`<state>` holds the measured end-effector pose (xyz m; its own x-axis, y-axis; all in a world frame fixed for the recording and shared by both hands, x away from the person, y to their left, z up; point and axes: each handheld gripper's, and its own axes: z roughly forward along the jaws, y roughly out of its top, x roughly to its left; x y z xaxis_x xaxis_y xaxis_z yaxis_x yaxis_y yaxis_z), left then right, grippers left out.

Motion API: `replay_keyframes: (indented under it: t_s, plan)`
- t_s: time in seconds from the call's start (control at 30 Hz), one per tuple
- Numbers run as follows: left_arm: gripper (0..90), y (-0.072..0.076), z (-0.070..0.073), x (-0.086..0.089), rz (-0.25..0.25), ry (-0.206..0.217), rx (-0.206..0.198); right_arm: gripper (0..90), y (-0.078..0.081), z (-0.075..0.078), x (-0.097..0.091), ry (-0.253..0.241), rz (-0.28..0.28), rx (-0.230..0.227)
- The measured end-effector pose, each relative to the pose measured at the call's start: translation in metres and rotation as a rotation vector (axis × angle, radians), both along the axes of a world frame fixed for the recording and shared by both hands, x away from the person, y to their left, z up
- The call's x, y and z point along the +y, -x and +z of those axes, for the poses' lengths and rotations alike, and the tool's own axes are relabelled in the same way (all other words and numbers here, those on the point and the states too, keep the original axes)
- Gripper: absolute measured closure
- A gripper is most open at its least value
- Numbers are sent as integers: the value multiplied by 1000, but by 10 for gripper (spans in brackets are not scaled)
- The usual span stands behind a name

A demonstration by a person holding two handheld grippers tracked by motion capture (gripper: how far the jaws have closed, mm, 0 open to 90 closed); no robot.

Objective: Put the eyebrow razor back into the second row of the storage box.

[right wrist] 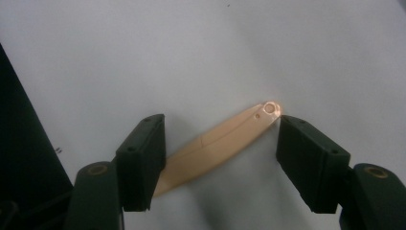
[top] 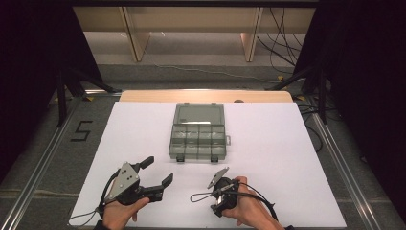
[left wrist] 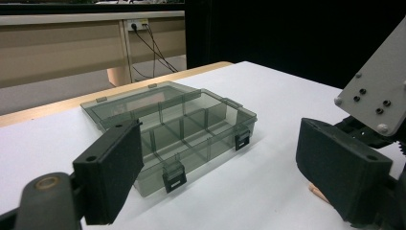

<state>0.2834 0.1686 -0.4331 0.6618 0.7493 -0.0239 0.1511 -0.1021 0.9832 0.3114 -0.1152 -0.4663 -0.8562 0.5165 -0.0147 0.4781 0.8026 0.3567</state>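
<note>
One legible mark: a "5" (top: 82, 130) in black strips on the grey floor (top: 48, 158), left of the desk (top: 143, 124), seen from the high view. Nothing readable on the clear box (top: 197, 132), on the desk sheet, or on the beige piece (right wrist: 218, 143) in the right gripper view.

Bare white counter (top: 268, 143) lies open at three and nine o'clock; the open compartment box (top: 197, 139) blocks twelve o'clock ahead of both tools, and a tan plastic piece (right wrist: 215, 143) lies between the right tool's (right wrist: 220, 153) jaws
</note>
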Motion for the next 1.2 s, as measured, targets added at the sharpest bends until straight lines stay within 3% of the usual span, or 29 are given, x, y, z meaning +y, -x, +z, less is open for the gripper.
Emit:
replay_keyframes:
  t_s: [0.43, 0.5, 0.63, 0.77, 1.2]
  plan:
    - [162, 0, 0, 0, 0, 2, 2, 490, -2, 4, 2, 41, 82, 34]
    - [162, 0, 0, 0, 1, 1, 2, 541, -6, 5, 4, 61, 109, 45]
    - [162, 0, 0, 0, -1, 0, 2, 608, -9, 6, 4, 70, 119, 55]
    - [162, 0, 0, 0, -1, -2, 1, 733, -16, 7, 1, 72, 120, 62]
    - [162, 0, 0, 0, -2, 3, 1, 746, -16, 11, 0, 84, 145, 34]
